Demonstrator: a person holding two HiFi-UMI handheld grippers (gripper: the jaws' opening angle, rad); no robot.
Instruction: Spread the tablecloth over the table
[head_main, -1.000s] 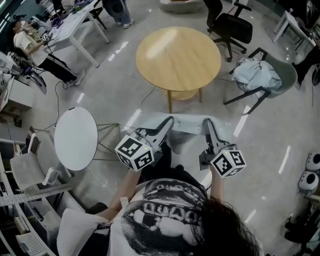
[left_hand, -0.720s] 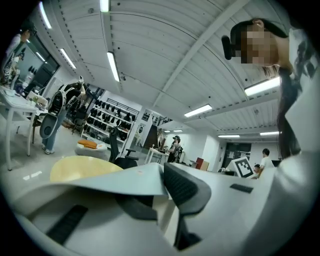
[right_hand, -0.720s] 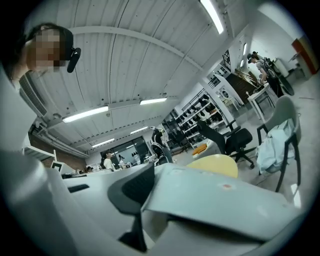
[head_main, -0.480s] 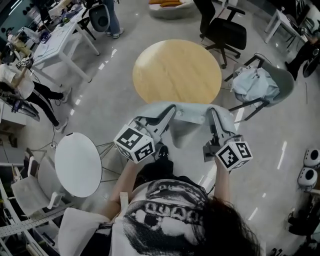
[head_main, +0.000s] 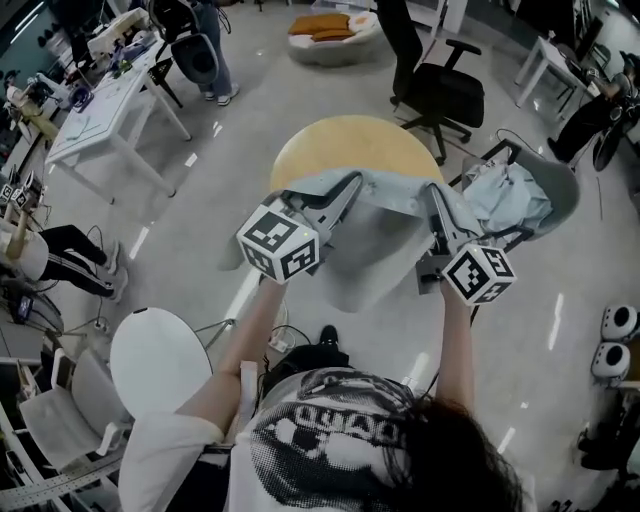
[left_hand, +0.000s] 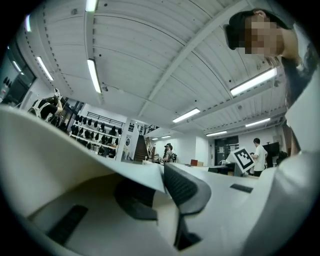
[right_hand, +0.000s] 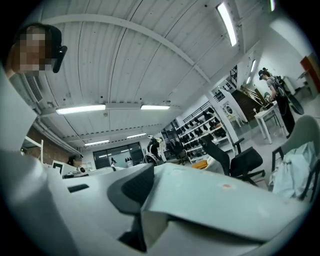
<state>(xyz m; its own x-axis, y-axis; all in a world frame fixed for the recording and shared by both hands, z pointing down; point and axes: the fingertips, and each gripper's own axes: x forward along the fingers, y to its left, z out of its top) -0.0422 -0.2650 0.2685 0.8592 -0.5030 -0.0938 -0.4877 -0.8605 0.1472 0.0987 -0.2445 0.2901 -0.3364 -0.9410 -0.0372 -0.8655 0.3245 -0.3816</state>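
A pale blue-grey tablecloth (head_main: 375, 250) hangs in the air between my two grippers, its top edge stretched across the near rim of the round wooden table (head_main: 345, 143). My left gripper (head_main: 350, 183) is shut on the cloth's left top corner, my right gripper (head_main: 432, 192) on its right top corner. Both gripper views tilt up at the ceiling. In the left gripper view the cloth (left_hand: 75, 165) is pinched in the left gripper (left_hand: 167, 187). The right gripper view shows the cloth (right_hand: 225, 200) folded into the right gripper (right_hand: 142, 202). The table's near half is hidden behind the cloth.
A grey chair with a bundle of fabric (head_main: 515, 195) stands just right of the table, and a black office chair (head_main: 440, 92) behind it. A small white round table (head_main: 160, 360) is at my lower left. White desks (head_main: 100, 105) and people are at far left.
Both grippers have risen and gone forward with the cloth, from low in front of me up to the wooden table's near edge. The cloth now hangs higher and overlaps the table.
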